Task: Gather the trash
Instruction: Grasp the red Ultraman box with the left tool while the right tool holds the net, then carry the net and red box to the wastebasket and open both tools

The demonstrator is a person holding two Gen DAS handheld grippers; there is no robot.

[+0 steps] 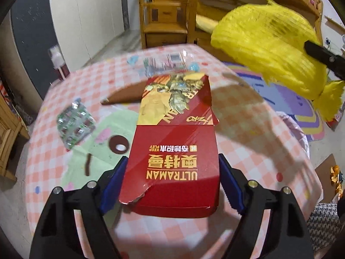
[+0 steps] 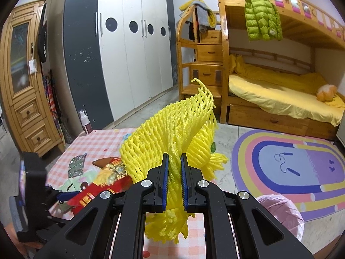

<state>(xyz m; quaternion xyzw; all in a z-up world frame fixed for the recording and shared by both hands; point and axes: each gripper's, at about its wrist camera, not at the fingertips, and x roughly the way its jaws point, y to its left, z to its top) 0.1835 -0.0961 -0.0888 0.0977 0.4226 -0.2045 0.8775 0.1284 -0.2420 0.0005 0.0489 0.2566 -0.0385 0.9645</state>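
Note:
My left gripper [image 1: 173, 161] is shut on a torn red Ultraman box [image 1: 174, 142] and holds it above the pink checked table [image 1: 248, 142]. The box also shows in the right wrist view [image 2: 101, 185] at lower left. My right gripper [image 2: 173, 157] is shut on a yellow foam fruit net [image 2: 172, 133], held up over the table's right side. The net shows in the left wrist view [image 1: 269, 49] at upper right. A foil blister pack [image 1: 74, 125] and a brown cardboard ring [image 1: 118, 145] lie on the table at left.
A pink-lined trash bin [image 2: 280, 213] stands on the floor right of the table. Clear plastic packaging [image 1: 170, 63] lies at the table's far edge, a pump bottle [image 2: 85, 122] at its far left corner. A rainbow rug [image 2: 291, 168], bunk bed and wardrobe lie beyond.

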